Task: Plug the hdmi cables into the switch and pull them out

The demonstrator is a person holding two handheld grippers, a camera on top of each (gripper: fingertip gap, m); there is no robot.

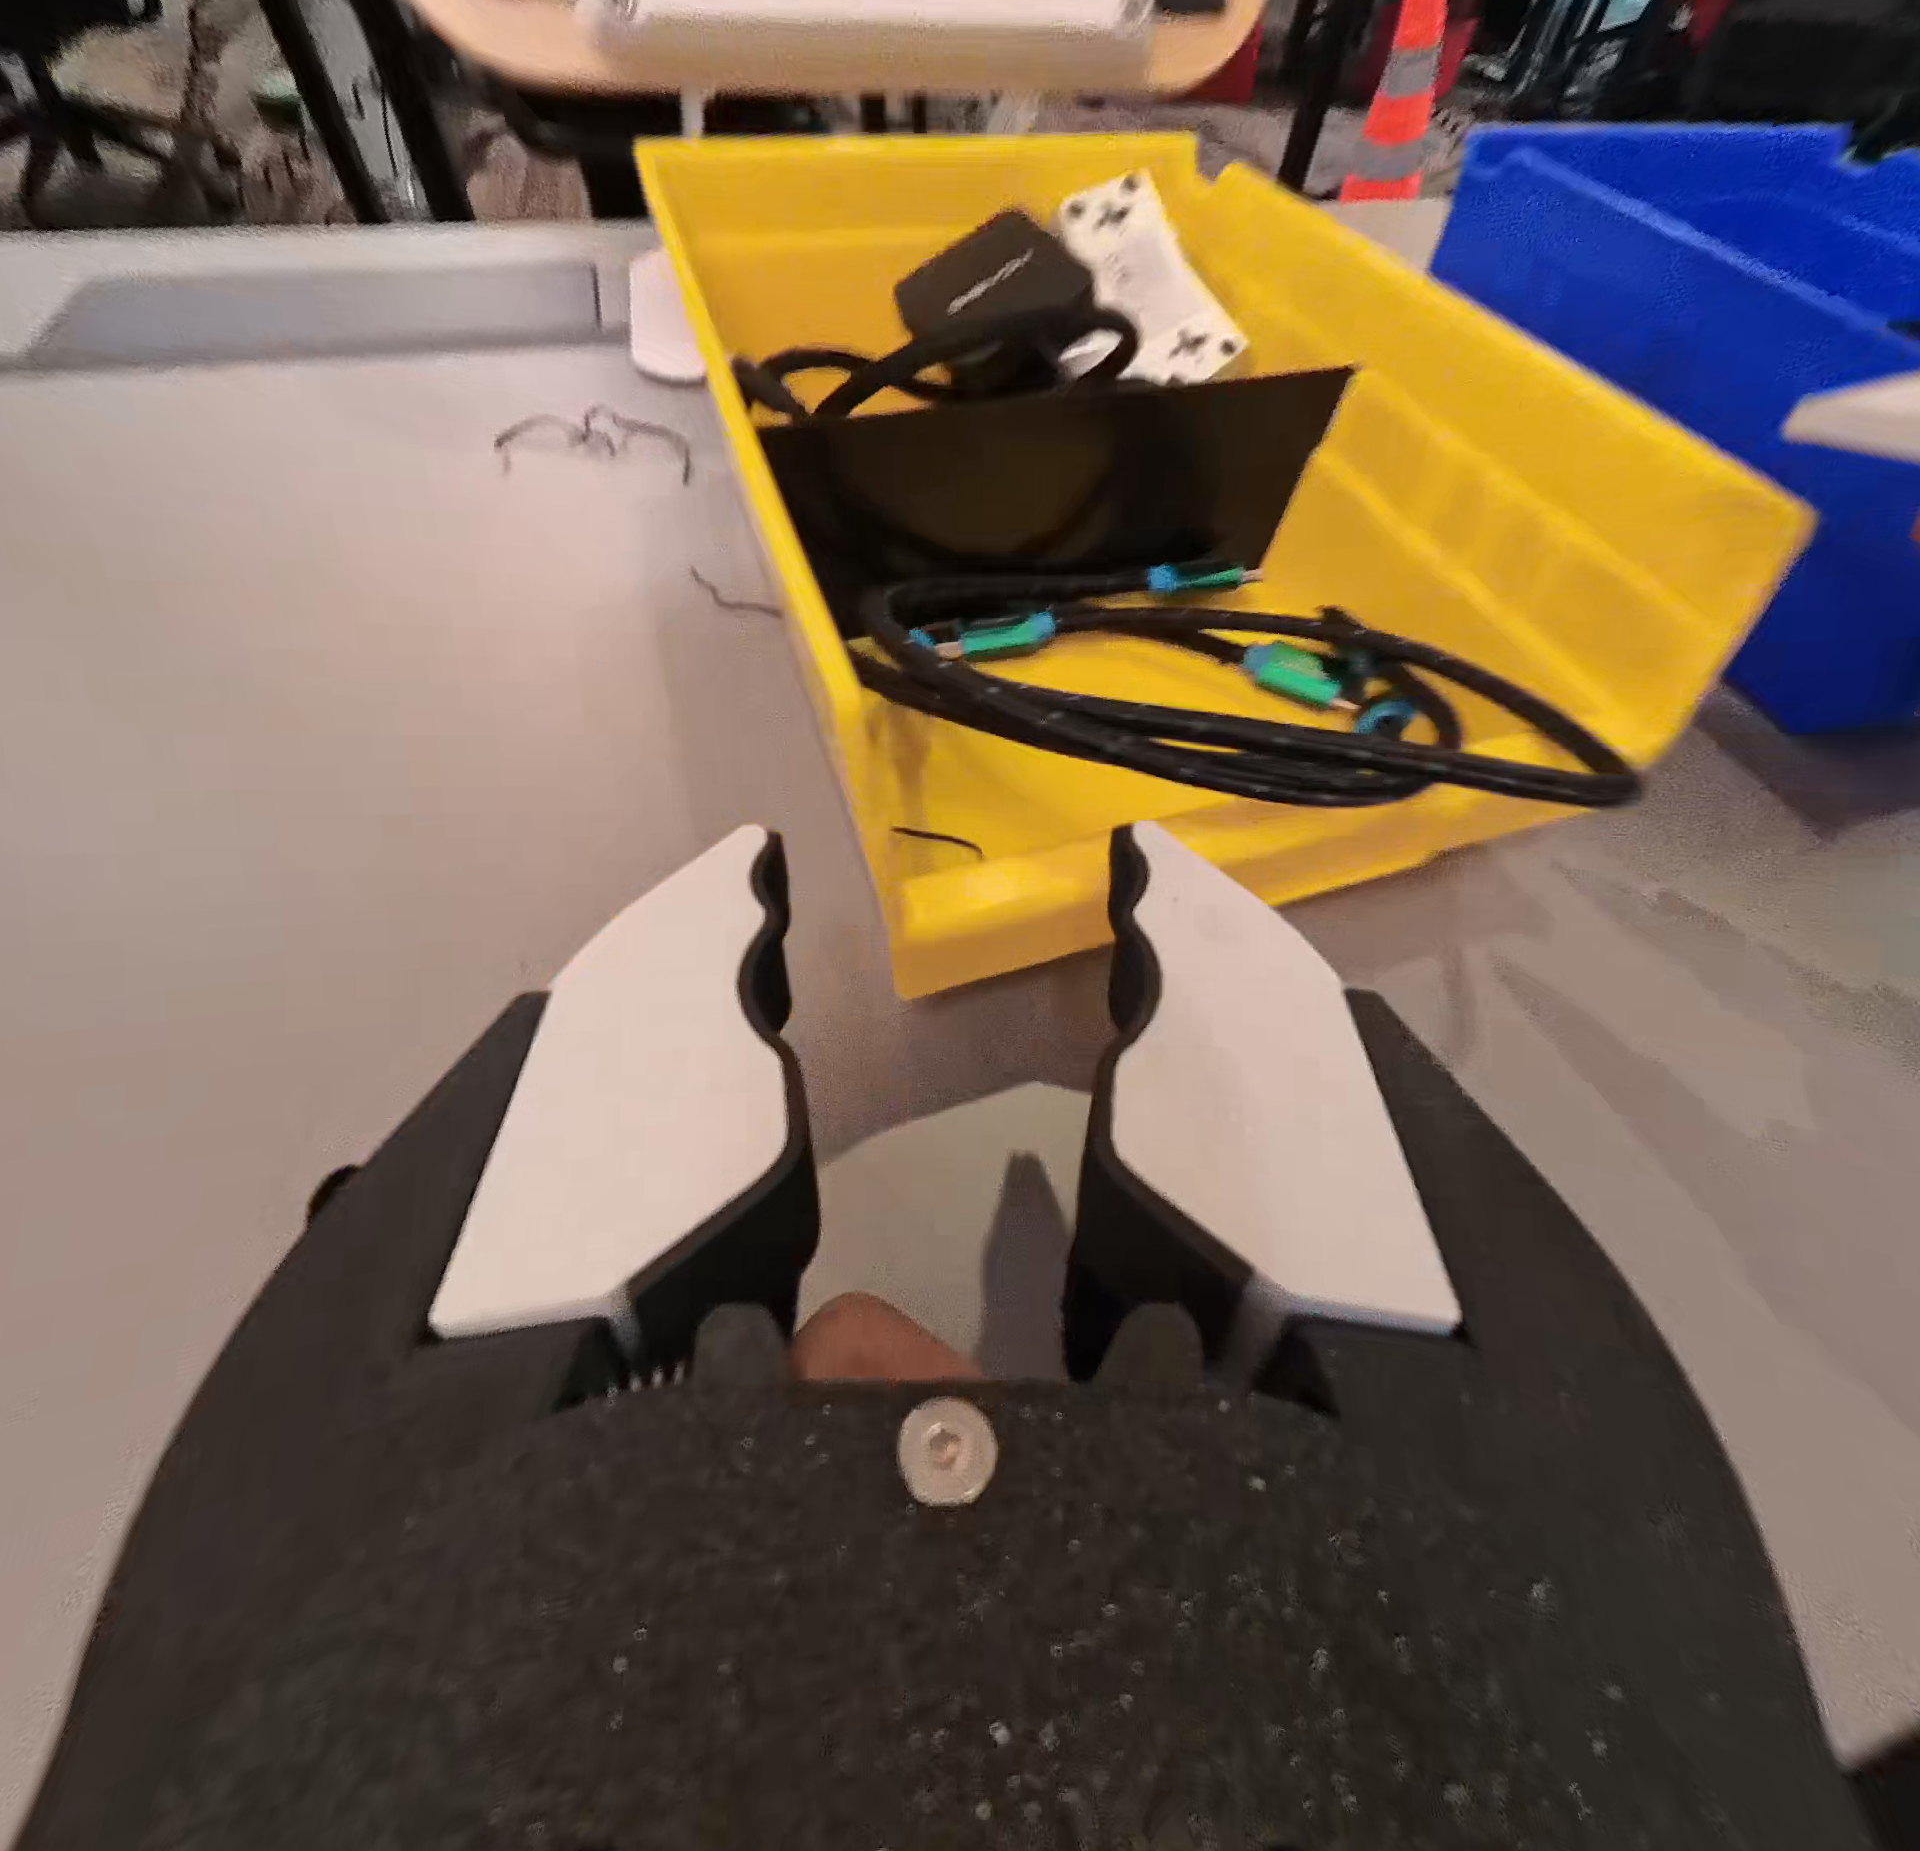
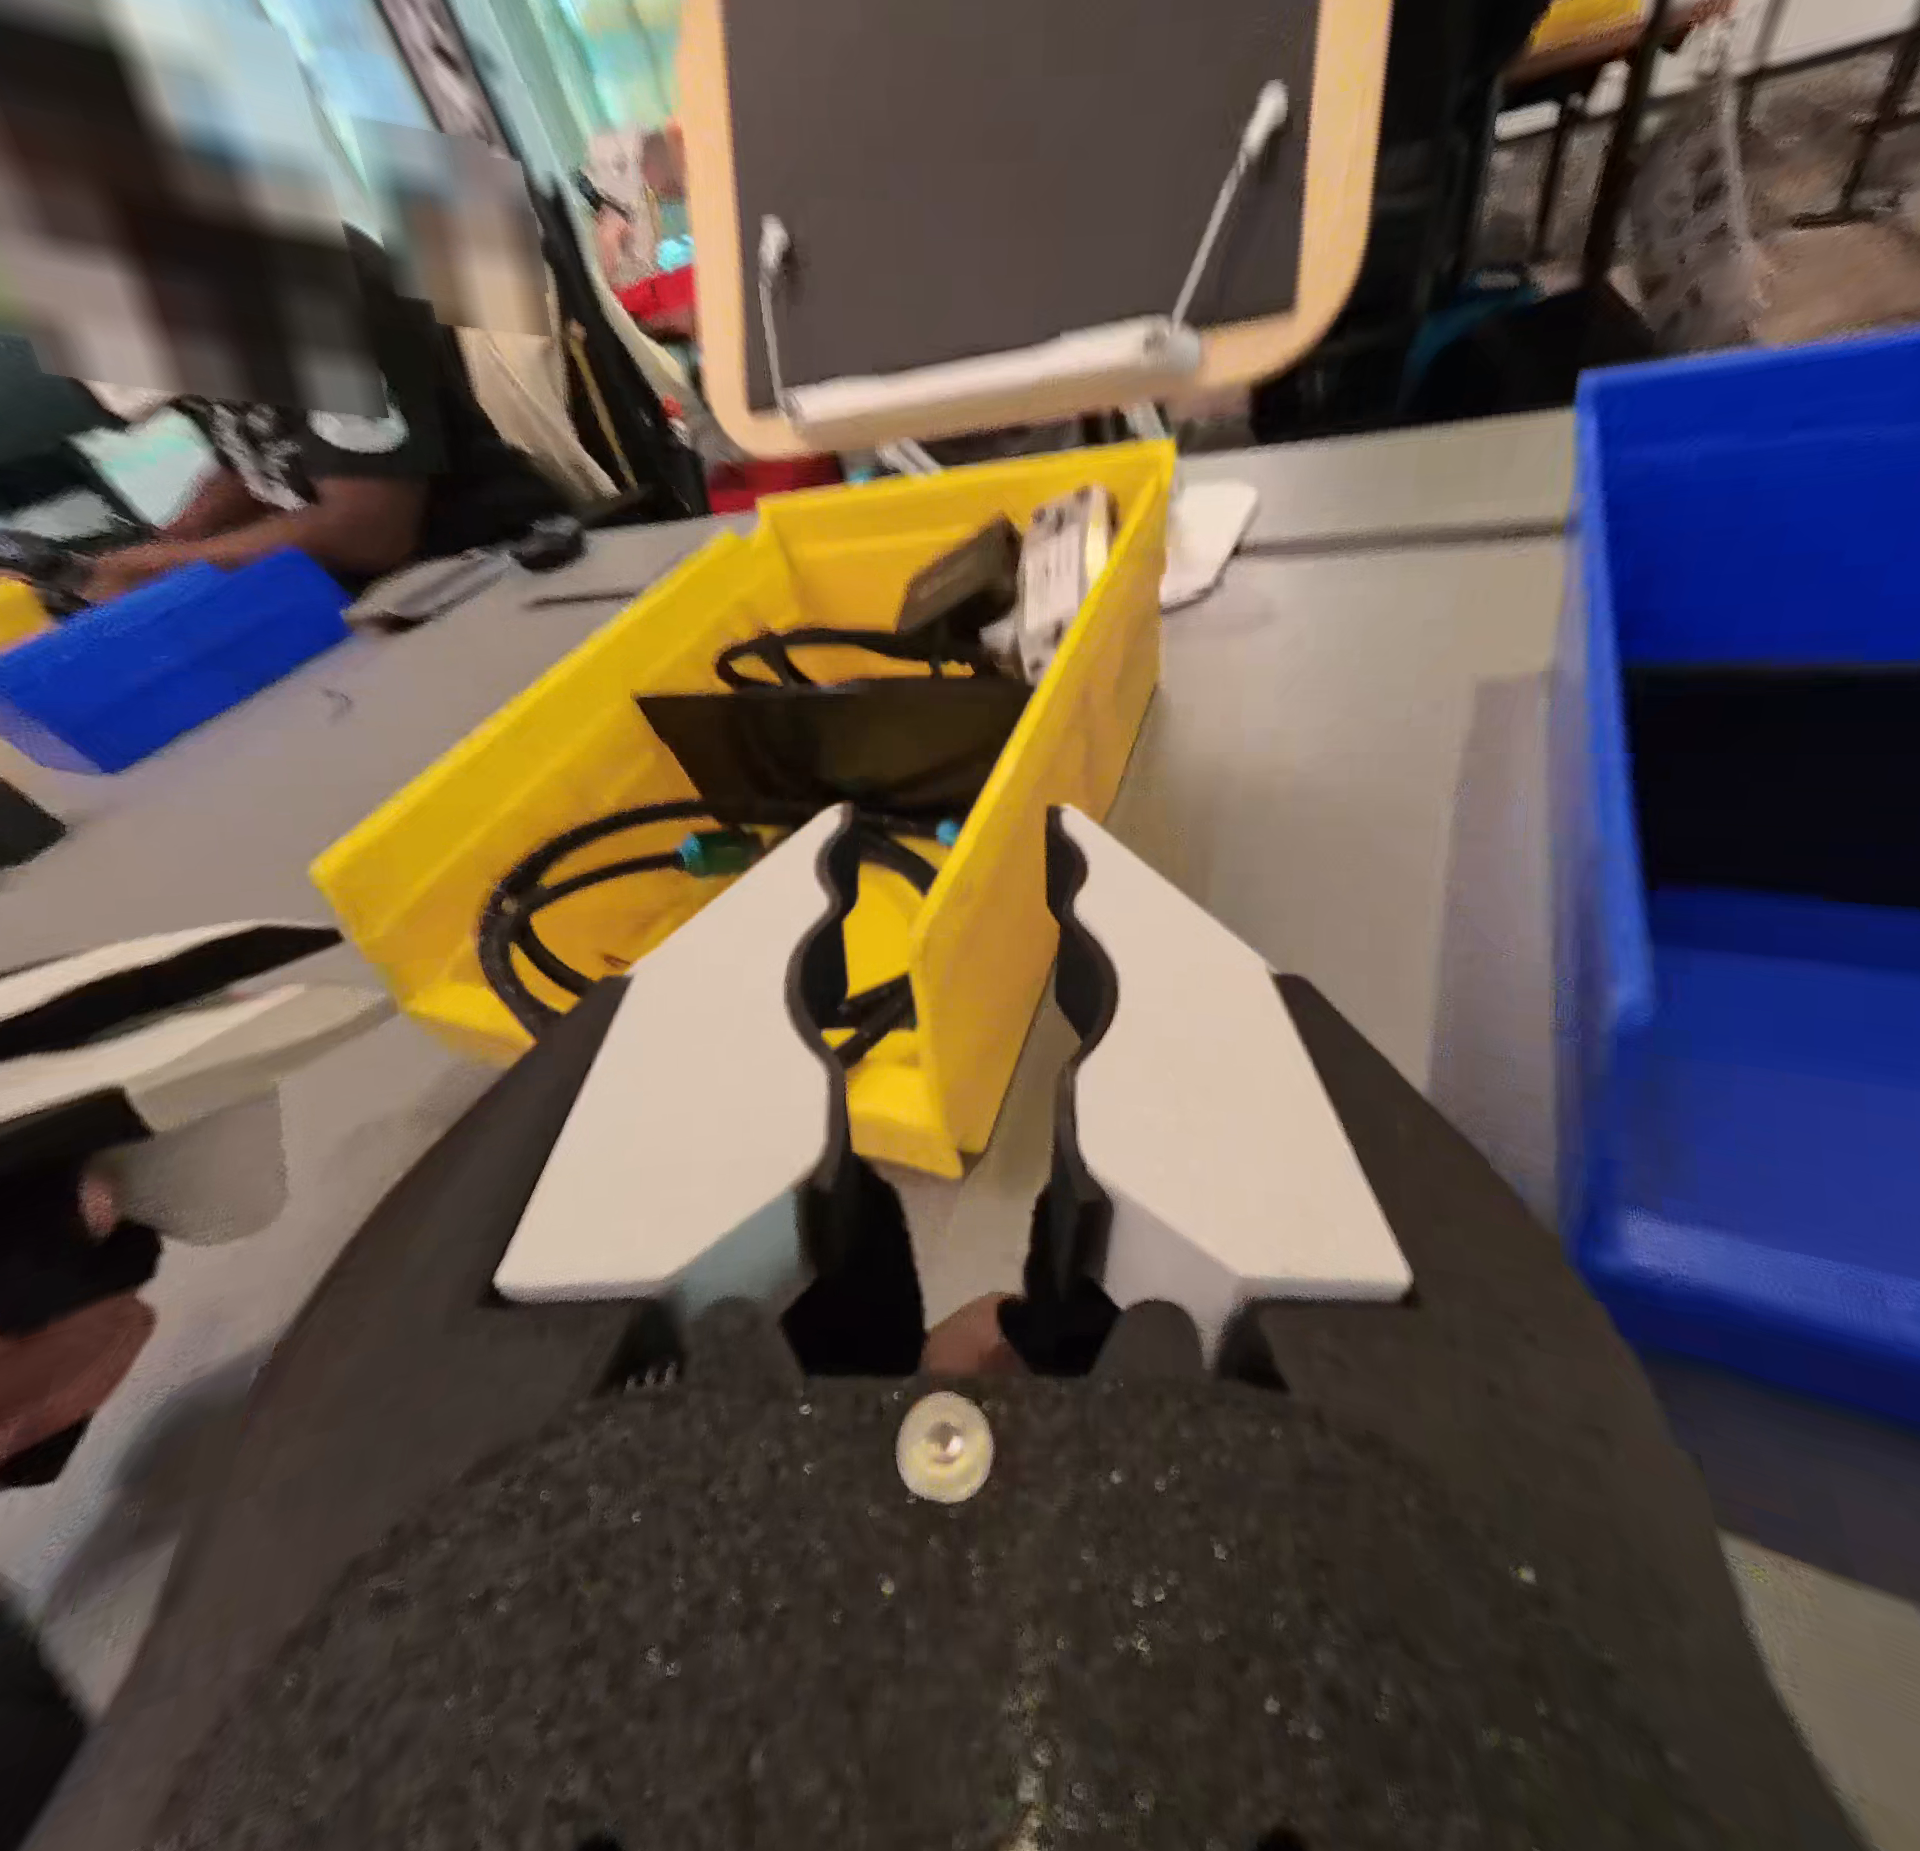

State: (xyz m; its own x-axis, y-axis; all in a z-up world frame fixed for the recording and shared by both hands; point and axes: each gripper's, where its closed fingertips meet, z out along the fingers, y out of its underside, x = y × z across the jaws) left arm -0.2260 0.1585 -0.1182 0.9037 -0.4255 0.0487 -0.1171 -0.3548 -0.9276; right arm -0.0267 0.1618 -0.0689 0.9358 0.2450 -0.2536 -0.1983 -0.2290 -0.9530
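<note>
A yellow bin (image 1: pixel 1538 513) on the grey table holds coiled black HDMI cables (image 1: pixel 1195 731) with green and blue plugs (image 1: pixel 997 635) in its near part. Behind a black divider (image 1: pixel 1049 461) lie a black switch box (image 1: pixel 992 284) and a white device (image 1: pixel 1148 279). My left gripper (image 1: pixel 948 856) is open and empty, just short of the bin's near corner. My right gripper (image 2: pixel 948 835) is open and empty, its fingers either side of the bin's right wall (image 2: pixel 1039 866). The cables (image 2: pixel 540 928) and the switch (image 2: pixel 961 575) also show in the right wrist view.
A blue bin (image 2: pixel 1621 866) stands right of the yellow one, also in the left wrist view (image 1: pixel 1662 274). A framed dark board (image 2: pixel 1018 160) stands behind the table. A person sits at far left near another blue bin (image 2: pixel 166 648). An orange cone (image 1: pixel 1403 76) stands beyond. My left tips are about 25 cm from the white device (image 1: pixel 1148 279), my right tips only 20 cm.
</note>
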